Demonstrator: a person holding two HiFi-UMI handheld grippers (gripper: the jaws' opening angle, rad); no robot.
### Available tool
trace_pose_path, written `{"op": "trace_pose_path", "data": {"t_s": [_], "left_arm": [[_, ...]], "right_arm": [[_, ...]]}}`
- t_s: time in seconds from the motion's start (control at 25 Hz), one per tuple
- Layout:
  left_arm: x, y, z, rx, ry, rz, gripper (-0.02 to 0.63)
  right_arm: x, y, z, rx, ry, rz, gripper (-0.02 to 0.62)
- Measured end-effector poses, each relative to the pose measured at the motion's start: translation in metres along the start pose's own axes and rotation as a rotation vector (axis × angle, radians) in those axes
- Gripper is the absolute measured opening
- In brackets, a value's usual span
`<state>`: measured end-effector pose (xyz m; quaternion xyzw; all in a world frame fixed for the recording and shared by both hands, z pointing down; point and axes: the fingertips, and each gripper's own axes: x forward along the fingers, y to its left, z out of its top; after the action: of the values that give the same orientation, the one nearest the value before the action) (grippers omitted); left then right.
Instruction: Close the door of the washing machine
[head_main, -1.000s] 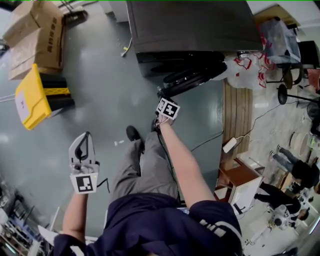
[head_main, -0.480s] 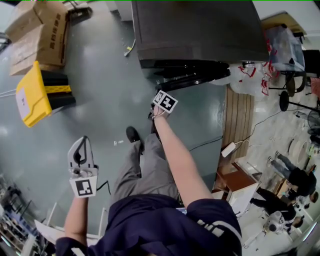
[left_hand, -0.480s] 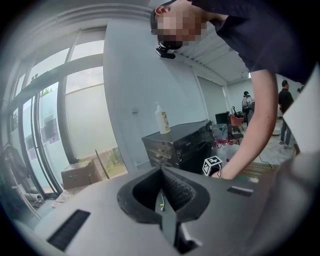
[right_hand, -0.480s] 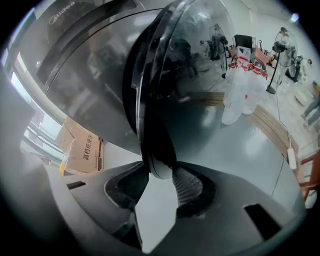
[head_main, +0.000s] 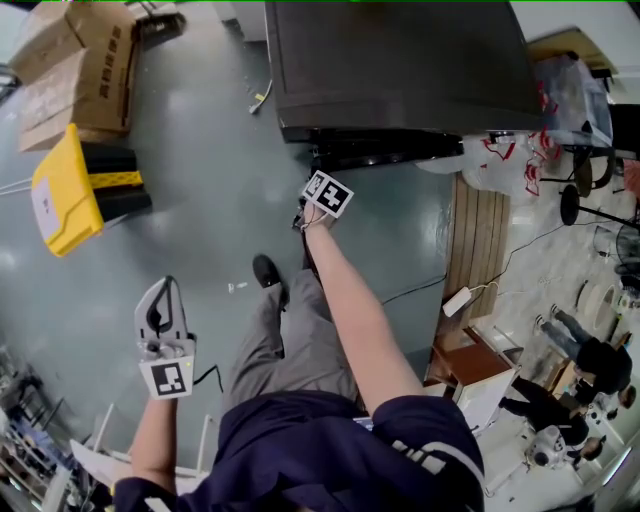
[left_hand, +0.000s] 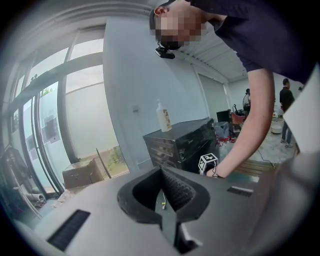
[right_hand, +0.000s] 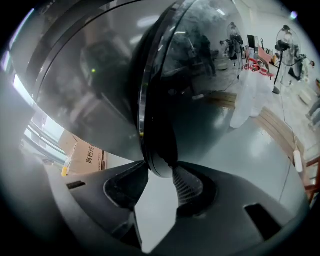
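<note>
Mirror-glossy dark glass on the door (right_hand: 200, 90), edged with a thin bright metal rim. Matt, faintly brushed dark finish on top of the washing machine (head_main: 400, 60). Smooth grey-blue sheen across the floor (head_main: 200, 220) (painted or sealed, hard to tell which). Dull brown cardboard on the boxes (head_main: 75, 70). Bare slatted wood on the board (head_main: 478, 240). Matt grey plastic on the right gripper (right_hand: 160, 172), finely ribbed on the pads (right_hand: 186, 186). Soft grey cloth on the trousers (head_main: 290, 340).
</note>
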<state>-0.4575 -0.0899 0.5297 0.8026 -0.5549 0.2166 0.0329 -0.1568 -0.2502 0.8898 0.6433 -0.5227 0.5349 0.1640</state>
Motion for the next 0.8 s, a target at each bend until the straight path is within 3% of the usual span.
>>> {"op": "trace_pose_path", "data": {"t_s": [0.32, 0.48, 0.8], "left_arm": [[0.005, 0.006, -0.003, -0.003, 0.002, 0.01, 0.023], [0.006, 0.005, -0.008, 0.005, 0.016, 0.004, 0.023], [0.011, 0.004, -0.01, -0.007, 0.021, 0.004, 0.023]], "right_arm": [[0.006, 0.01, 0.003, -0.069, 0.001, 0.05, 0.17], [0.003, 0.01, 0.007, -0.158, -0.003, 0.082, 0.172], [0.005, 0.012, 0.011, -0.184, -0.019, 0.107, 0.172]]}}
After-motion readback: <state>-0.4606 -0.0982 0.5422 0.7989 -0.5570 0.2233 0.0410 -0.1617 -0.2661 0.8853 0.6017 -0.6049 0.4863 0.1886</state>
